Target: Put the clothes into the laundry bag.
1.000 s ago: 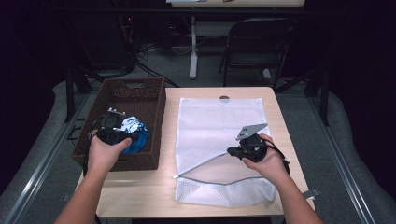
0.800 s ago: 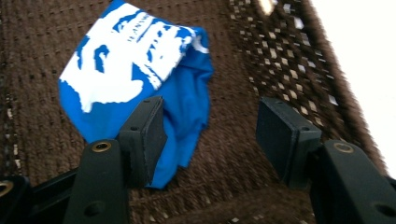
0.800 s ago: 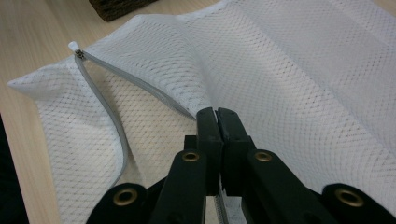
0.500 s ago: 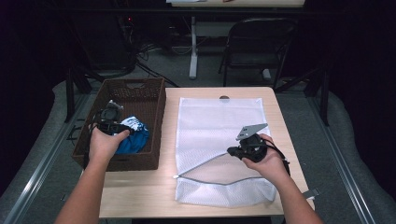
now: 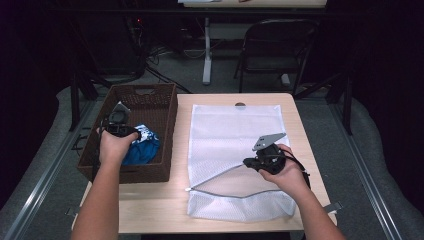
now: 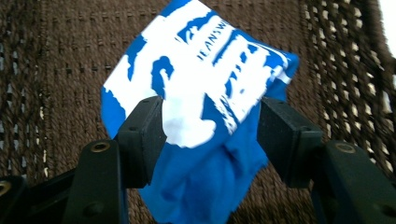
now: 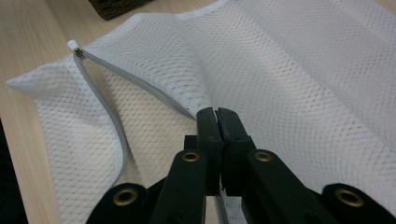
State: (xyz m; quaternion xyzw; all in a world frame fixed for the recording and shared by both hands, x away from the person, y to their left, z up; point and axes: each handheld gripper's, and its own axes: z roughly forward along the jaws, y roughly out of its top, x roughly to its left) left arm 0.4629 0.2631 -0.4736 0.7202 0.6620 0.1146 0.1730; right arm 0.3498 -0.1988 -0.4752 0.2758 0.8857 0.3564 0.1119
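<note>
My right gripper [image 7: 217, 112] pinches the mesh bag [image 5: 235, 130] mouth open at frame centre, left gripper [image 6: 210, 135] clamps the blue cloth [image 6: 210, 93] over the basket [image 5: 165, 107] at left; bagging and zipping are left.

Bare forearms, black left gripper [image 5: 131, 131], black right gripper [image 5: 248, 162] with brass rivets, grey three-cornered plate
</note>
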